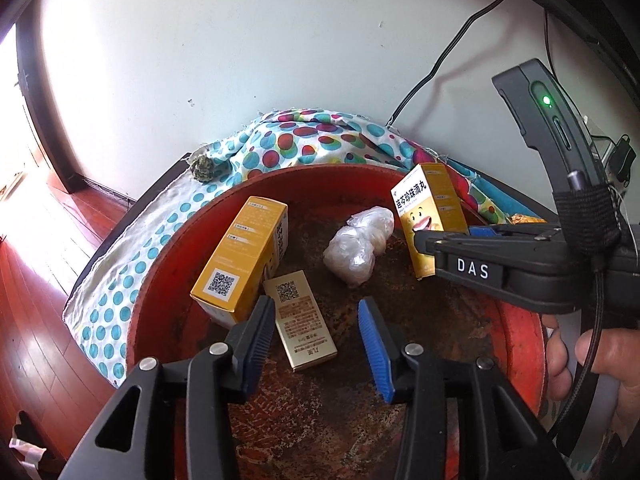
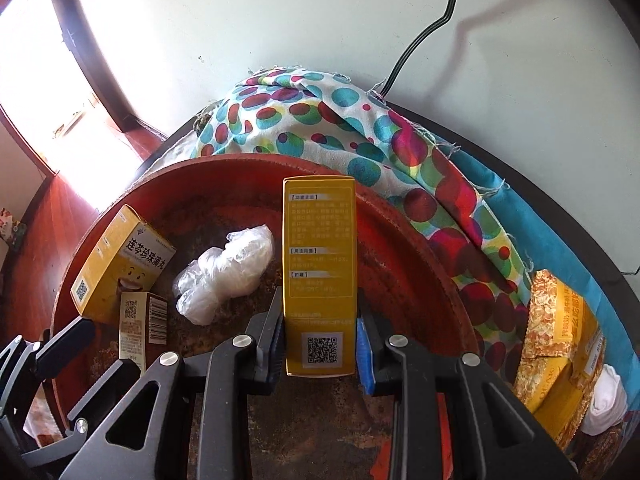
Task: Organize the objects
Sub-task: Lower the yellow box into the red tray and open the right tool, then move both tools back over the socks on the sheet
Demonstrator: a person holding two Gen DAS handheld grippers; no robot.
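The left gripper (image 1: 316,332) stood with jaws apart and empty above the red tray (image 1: 524,344); the gold carton (image 1: 300,320) lay flat just beside its left pad, long axis running away from the jaws. The leaning yellow box (image 1: 240,256) lay just left of it. The right gripper (image 2: 320,340) clamped the upright yellow box (image 2: 319,256), long axis running out ahead of the jaws, over the tray's right part.

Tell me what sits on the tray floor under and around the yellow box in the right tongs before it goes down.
The right tongs hold the yellow box above bare tray floor. The nearest thing is the plastic-wrapped bundle to its left, apart from it; the other yellow box lies farther left. Nothing visible blocks it.
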